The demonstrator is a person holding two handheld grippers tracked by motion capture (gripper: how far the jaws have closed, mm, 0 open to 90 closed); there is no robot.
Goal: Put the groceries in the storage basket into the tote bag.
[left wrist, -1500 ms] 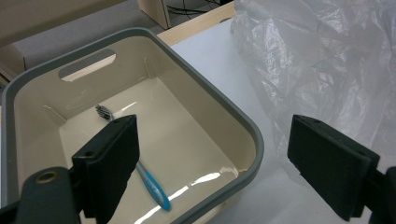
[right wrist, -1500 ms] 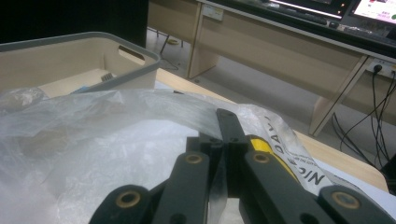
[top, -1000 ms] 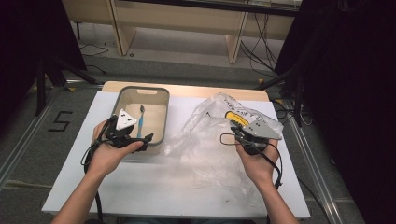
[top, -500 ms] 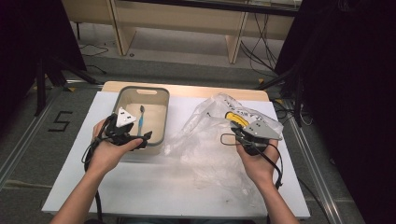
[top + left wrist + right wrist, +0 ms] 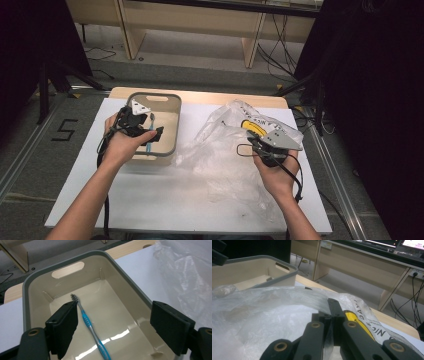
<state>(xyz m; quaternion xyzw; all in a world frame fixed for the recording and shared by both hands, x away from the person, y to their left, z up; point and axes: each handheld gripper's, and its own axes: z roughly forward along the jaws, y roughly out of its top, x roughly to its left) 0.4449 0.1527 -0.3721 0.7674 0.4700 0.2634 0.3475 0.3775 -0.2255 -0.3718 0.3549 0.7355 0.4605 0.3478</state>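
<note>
Toothbrush (image 5: 88,326) lies in tub (image 5: 125,272) between open left gripper (image 5: 120,327) jaws.

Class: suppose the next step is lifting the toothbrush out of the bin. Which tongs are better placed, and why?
Left. The left tongs hang open over the bin, straddling the toothbrush. The right tongs are shut on the plastic bag, beside the bin.

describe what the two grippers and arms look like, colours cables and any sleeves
Both grippers, left and right, are black, with flat rectangular jaws on brass-riveted links. Each carries a grey three-cornered plate on top and trails a black cable along the forearm. Both forearms are bare, with no sleeves in sight.
</note>
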